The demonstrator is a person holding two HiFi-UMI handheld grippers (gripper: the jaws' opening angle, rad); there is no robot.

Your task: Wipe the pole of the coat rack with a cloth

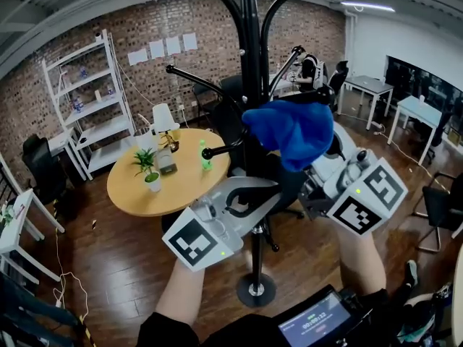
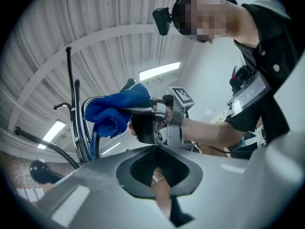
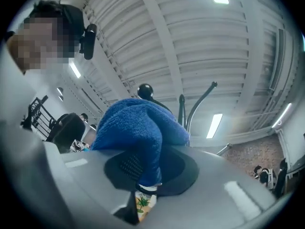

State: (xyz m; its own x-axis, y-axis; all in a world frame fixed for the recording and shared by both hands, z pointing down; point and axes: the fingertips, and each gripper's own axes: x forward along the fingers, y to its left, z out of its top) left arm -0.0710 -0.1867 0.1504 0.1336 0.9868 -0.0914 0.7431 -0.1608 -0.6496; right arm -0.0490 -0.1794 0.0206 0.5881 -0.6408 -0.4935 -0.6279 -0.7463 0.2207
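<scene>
The black coat rack pole (image 1: 250, 63) rises through the middle of the head view, with curved hooks branching off it. A blue cloth (image 1: 289, 132) is bunched just right of the pole at hook height, and my right gripper (image 1: 316, 166) is shut on it from below right. In the right gripper view the cloth (image 3: 136, 128) spills out over the jaws, hiding the pads. My left gripper (image 1: 249, 197) sits lower, just left of the pole, shut with nothing in it. The left gripper view has the pole (image 2: 74, 118) and the cloth (image 2: 114, 109) off to its left.
The rack's round base (image 1: 255, 289) stands on the wood floor below my arms. A round wooden table (image 1: 130, 194) with plants, a lamp and a green bottle is at left. White shelves (image 1: 87, 100) line the brick wall. A black office chair (image 1: 224, 118) is behind the rack.
</scene>
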